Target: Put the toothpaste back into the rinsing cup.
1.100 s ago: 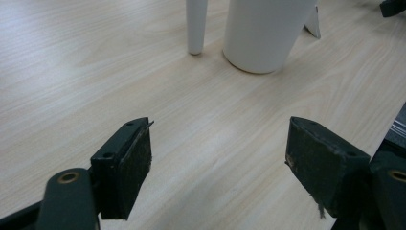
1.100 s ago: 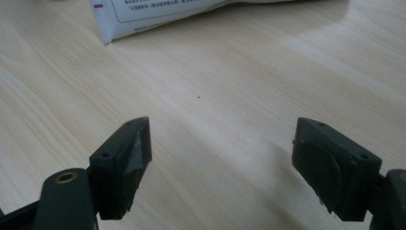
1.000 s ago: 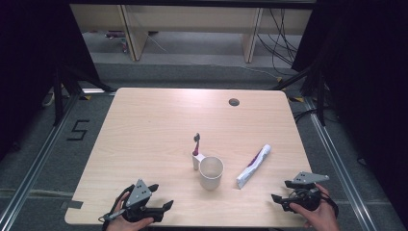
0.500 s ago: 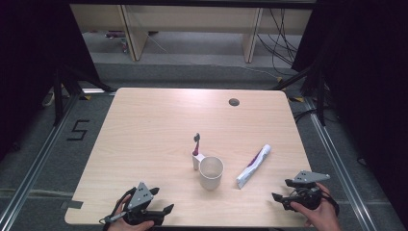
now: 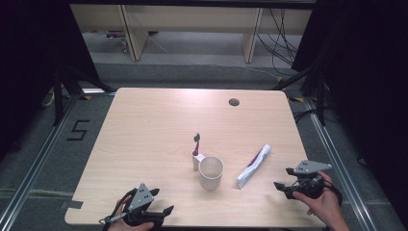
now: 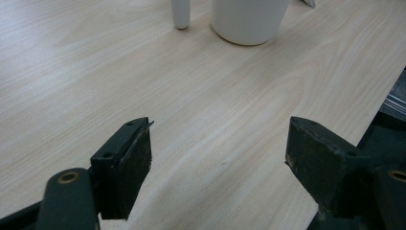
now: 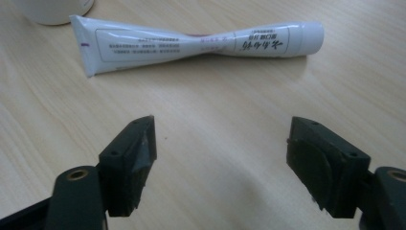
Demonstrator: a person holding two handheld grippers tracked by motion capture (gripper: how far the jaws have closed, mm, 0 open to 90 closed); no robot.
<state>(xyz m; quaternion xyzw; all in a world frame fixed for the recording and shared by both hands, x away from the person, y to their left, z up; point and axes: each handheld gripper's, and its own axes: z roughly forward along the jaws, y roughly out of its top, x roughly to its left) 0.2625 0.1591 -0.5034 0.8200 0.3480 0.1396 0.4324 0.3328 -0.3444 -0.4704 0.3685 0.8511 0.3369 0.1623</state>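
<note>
The right gripper (image 7: 220, 167), jaws wide and just narrowing on nothing, is facing the tube (image 7: 191, 43); a glancing pinch would probably roll it.

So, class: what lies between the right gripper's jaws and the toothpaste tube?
Bare tabletop: the right gripper view shows the right gripper open, the toothpaste tube beyond.

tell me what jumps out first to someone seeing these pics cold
Most striking is the small cluster mid-table: a white cup, a toothbrush just behind it, and a white toothpaste tube lying flat to its right. The right gripper hangs open in front of the tube, jaws just narrowed with nothing between them; the left gripper waits open at the near edge.
</note>
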